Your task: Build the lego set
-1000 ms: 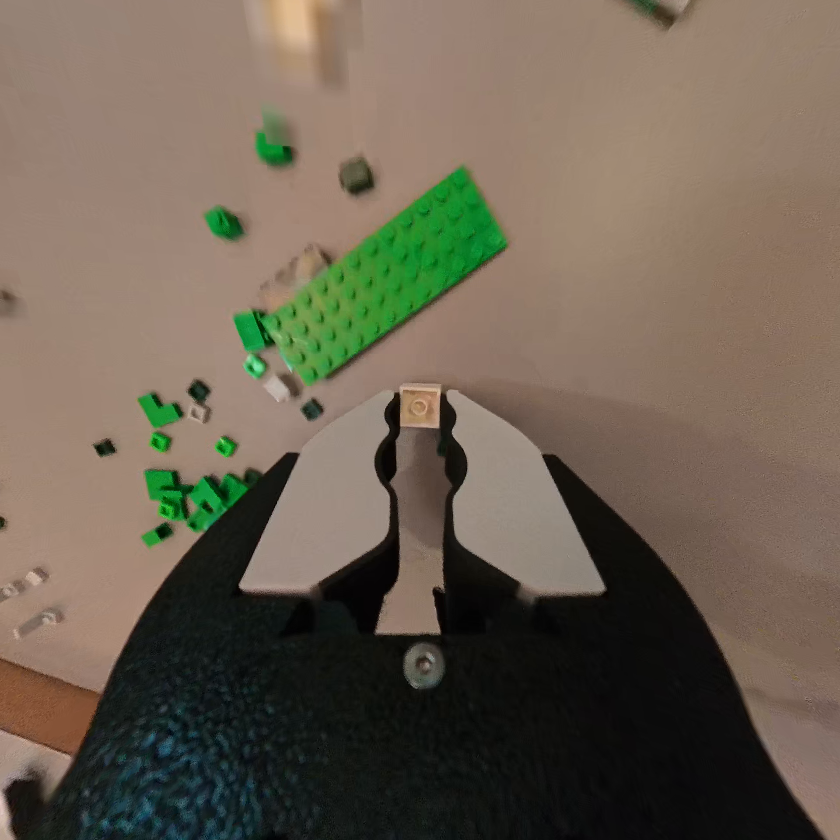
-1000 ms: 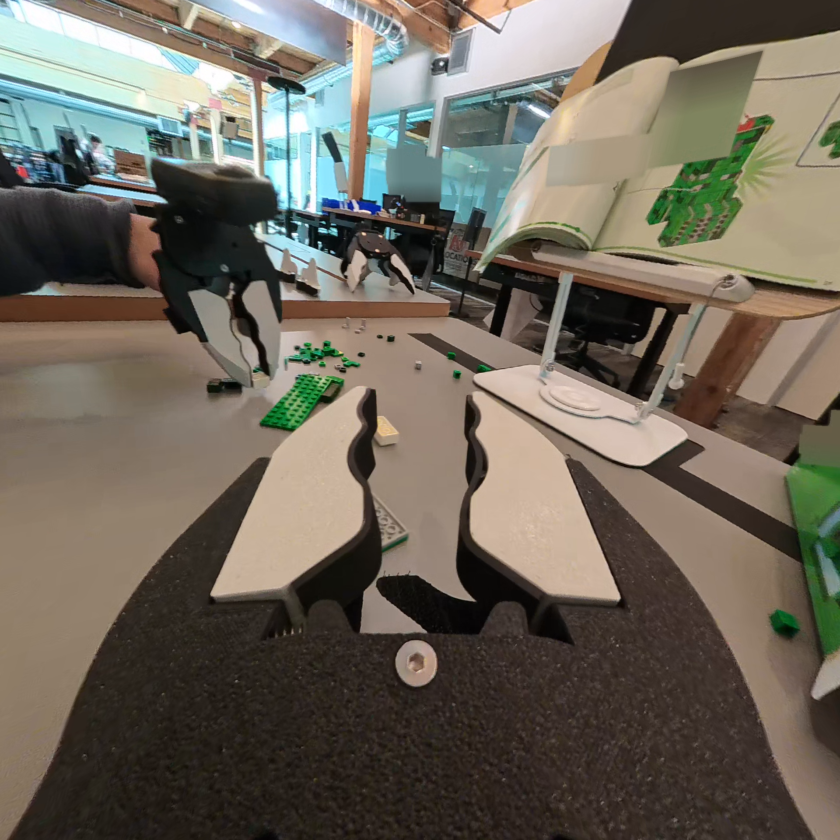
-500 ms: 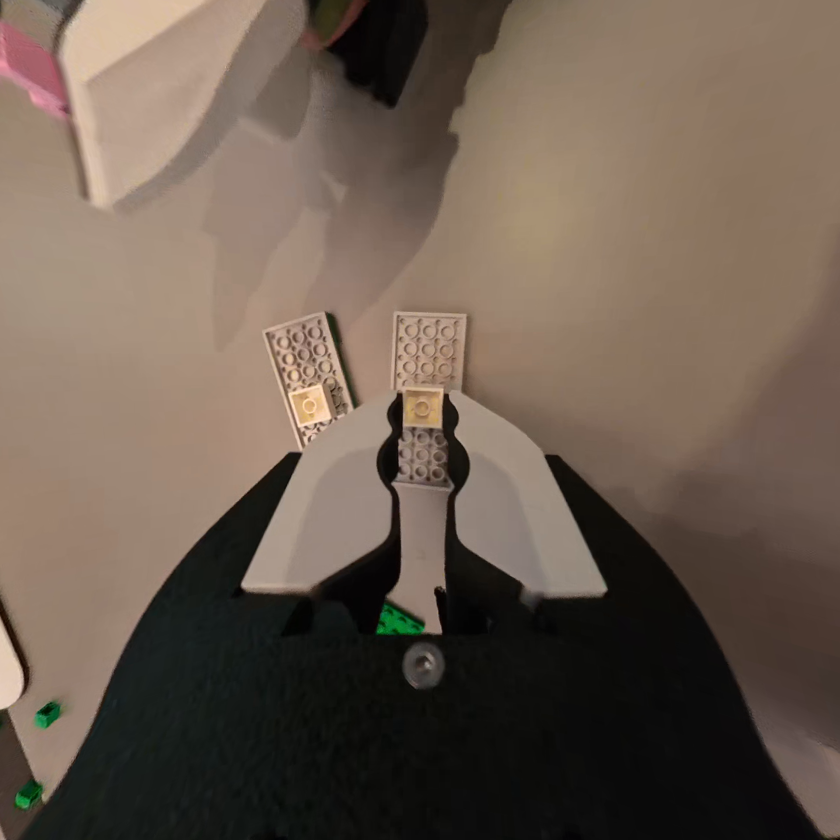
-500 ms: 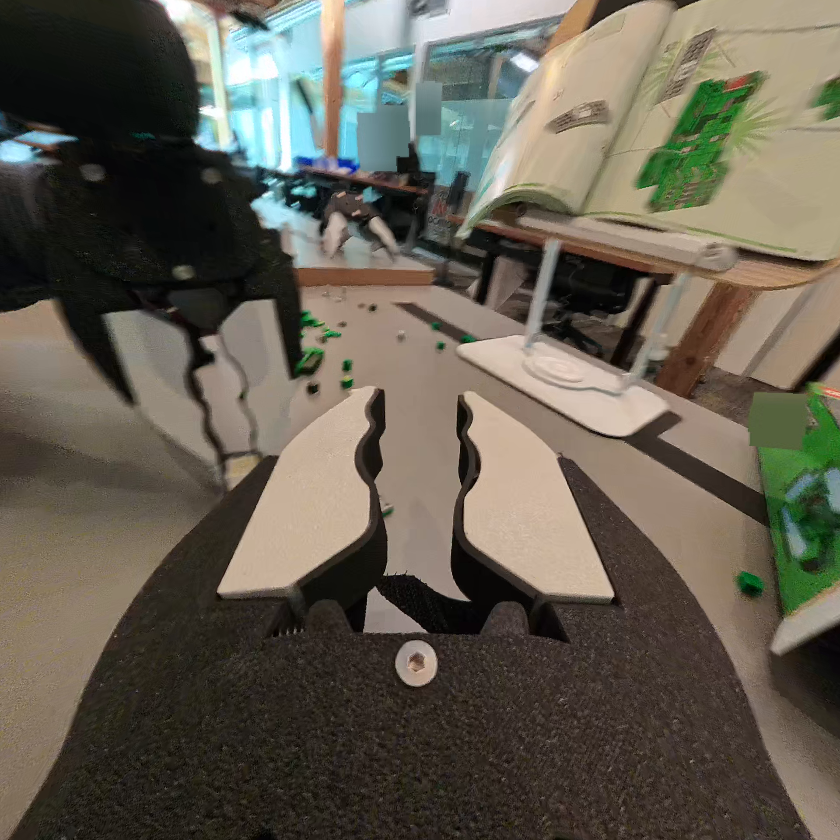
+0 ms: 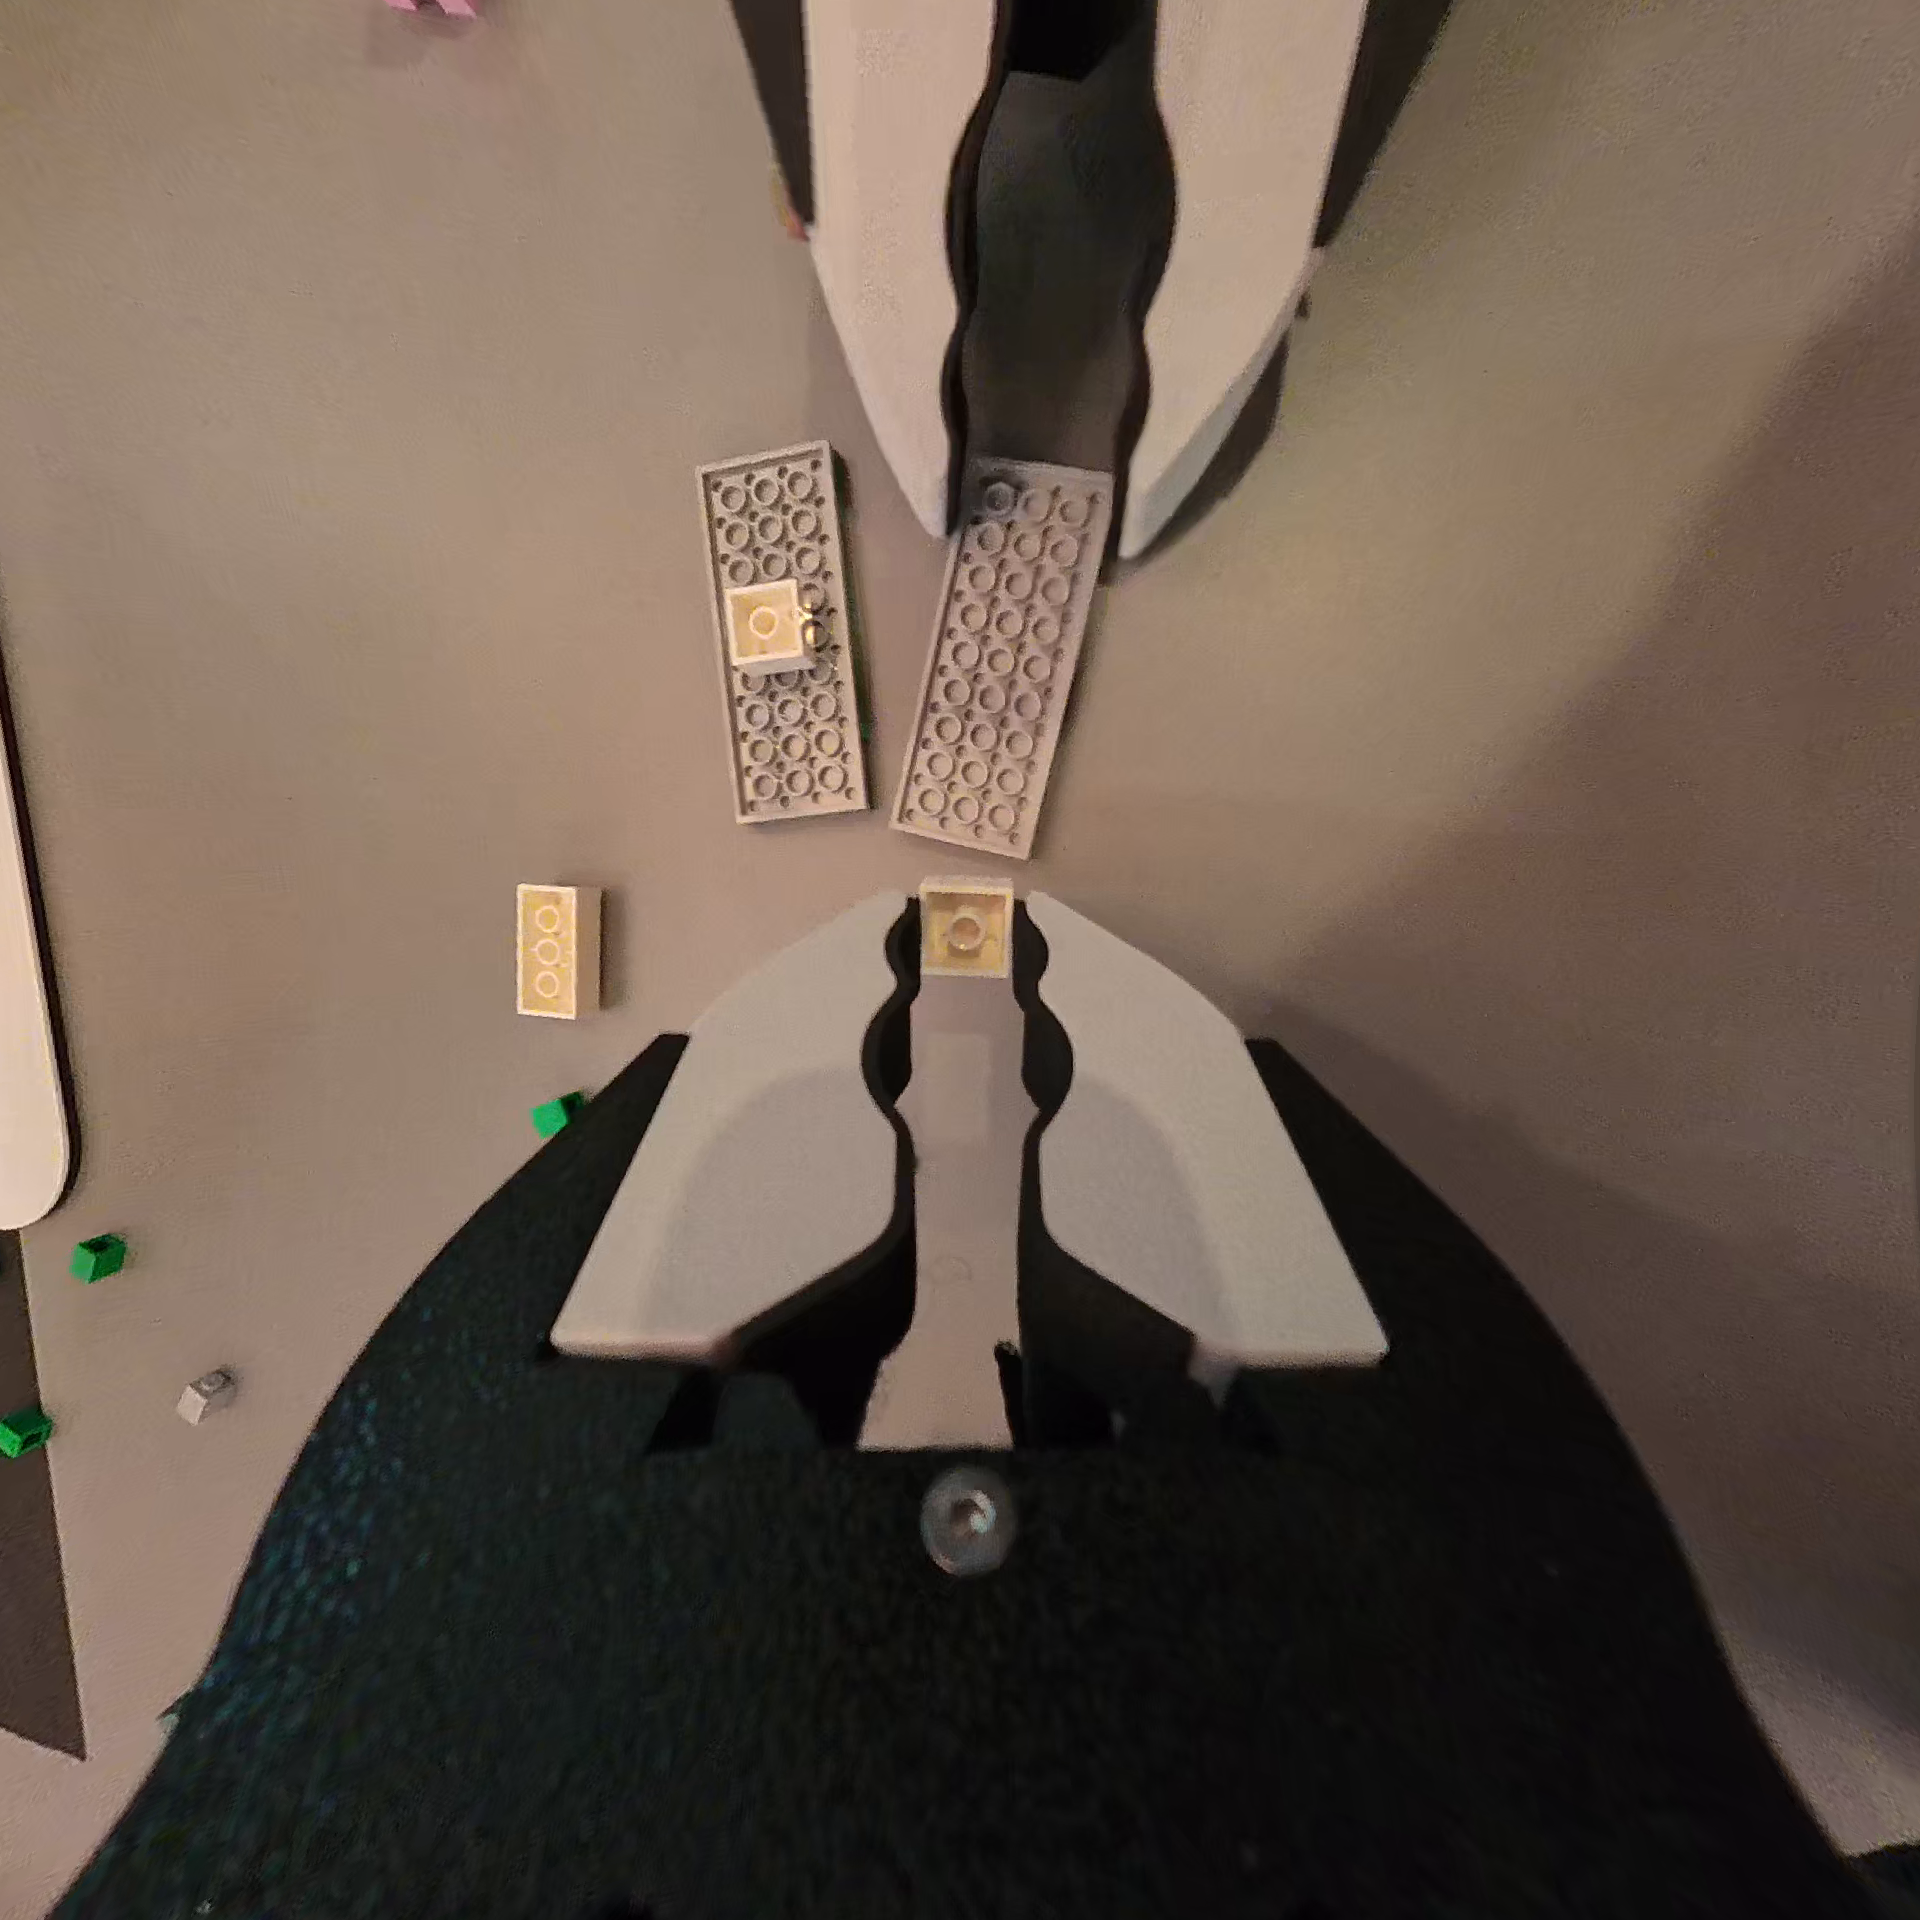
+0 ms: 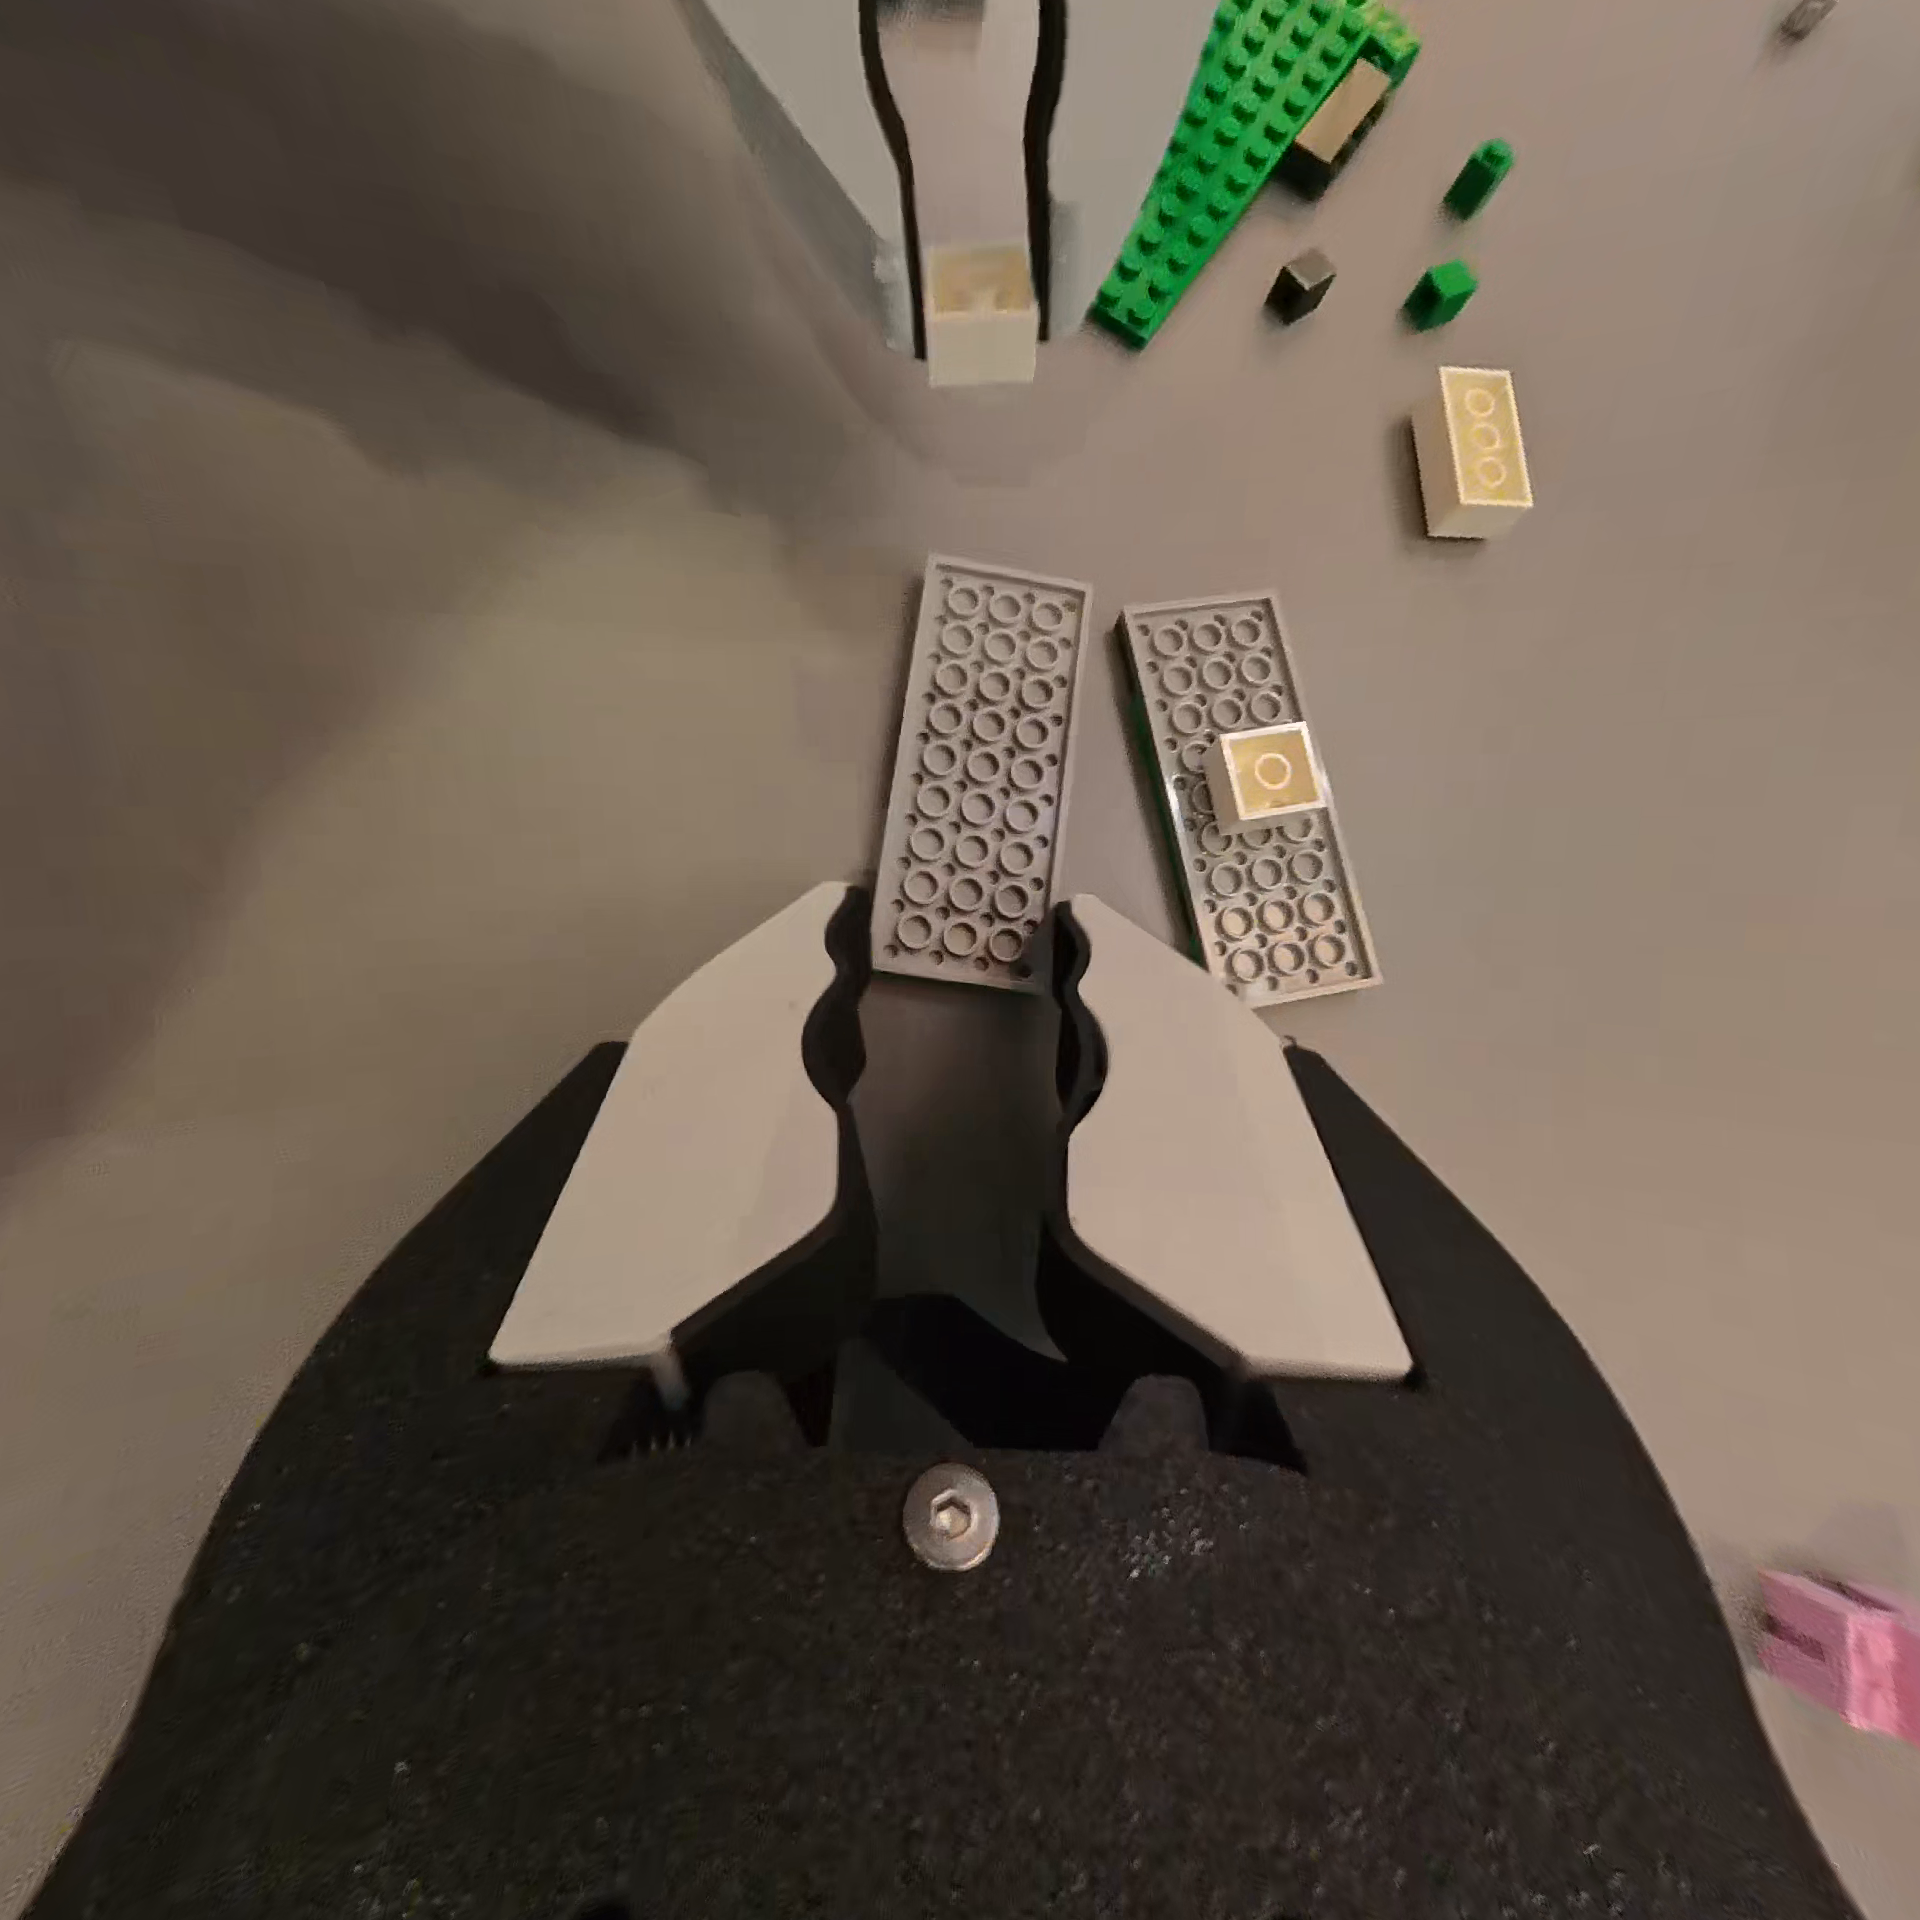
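Observation:
My left gripper (image 5: 966, 914) is shut on a small cream square brick (image 5: 966, 928), hollow side towards the camera, and holds it above the grey table. It also shows in the right wrist view (image 6: 977, 312), brick at the tips. My right gripper (image 6: 956, 935) is shut on the near end of a grey plate (image 6: 987, 769) that lies underside up on the table, with a pad against each long edge. The left wrist view shows that gripper (image 5: 1029, 520) and plate (image 5: 997, 665) just beyond my brick. Beside it lies a second grey plate (image 6: 1247, 914) bearing another cream square brick (image 6: 1270, 774).
A longer cream brick (image 5: 558, 949) lies to one side of the plates. A large green plate (image 6: 1226, 156), small green bricks (image 6: 1439, 291) and a dark one (image 6: 1304, 283) lie beyond. A pink piece (image 6: 1839, 1652) is near the right gripper's body. A white base (image 5: 26, 1039) stands at the left wrist view's edge.
My left gripper carried the cream brick from over the green plate to the grey plates. My right gripper tipped down to the table and its fingers closed on the grey plate's end.

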A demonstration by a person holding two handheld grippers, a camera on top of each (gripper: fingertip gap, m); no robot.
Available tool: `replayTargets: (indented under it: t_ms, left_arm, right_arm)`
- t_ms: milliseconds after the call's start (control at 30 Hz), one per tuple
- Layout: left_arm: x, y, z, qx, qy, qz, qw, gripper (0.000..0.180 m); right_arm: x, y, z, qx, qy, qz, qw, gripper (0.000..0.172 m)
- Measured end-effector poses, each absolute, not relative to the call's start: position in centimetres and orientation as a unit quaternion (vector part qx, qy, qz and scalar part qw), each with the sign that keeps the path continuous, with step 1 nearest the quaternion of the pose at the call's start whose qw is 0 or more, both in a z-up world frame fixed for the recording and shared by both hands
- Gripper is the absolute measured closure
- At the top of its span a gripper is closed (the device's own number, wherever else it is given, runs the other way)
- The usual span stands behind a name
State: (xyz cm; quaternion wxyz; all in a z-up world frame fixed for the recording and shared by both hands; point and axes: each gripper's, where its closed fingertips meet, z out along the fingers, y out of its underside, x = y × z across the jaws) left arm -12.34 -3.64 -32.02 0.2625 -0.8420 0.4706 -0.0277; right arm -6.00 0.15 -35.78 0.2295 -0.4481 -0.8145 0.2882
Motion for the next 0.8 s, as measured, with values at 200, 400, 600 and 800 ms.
replayTargets:
  t_ms: [200, 400, 600, 800]
  left_arm:
    - [-11.8, -4.2, -32.0, -0.839, 0.472, -0.047, 0.268, 0.164]
    - [-10.6, -3.7, -32.3, -0.835, 0.468, -0.07, 0.279, 0.165]
    - [-10.9, -3.3, -34.1, -0.849, 0.46, -0.072, 0.251, 0.165]
    - [-11.2, -2.7, -34.8, -0.853, 0.456, -0.076, 0.244, 0.165]
  right_arm:
    - [-5.9, 2.0, -35.7, -0.384, -0.854, 0.259, 0.236, 0.139]
    - [-5.3, 3.4, -34.4, -0.369, -0.85, 0.25, 0.279, 0.137]
    - [-4.3, 3.4, -35.3, -0.344, -0.863, 0.223, 0.293, 0.172]
    - [-4.5, 3.4, -36.0, -0.353, -0.863, 0.228, 0.28, 0.172]
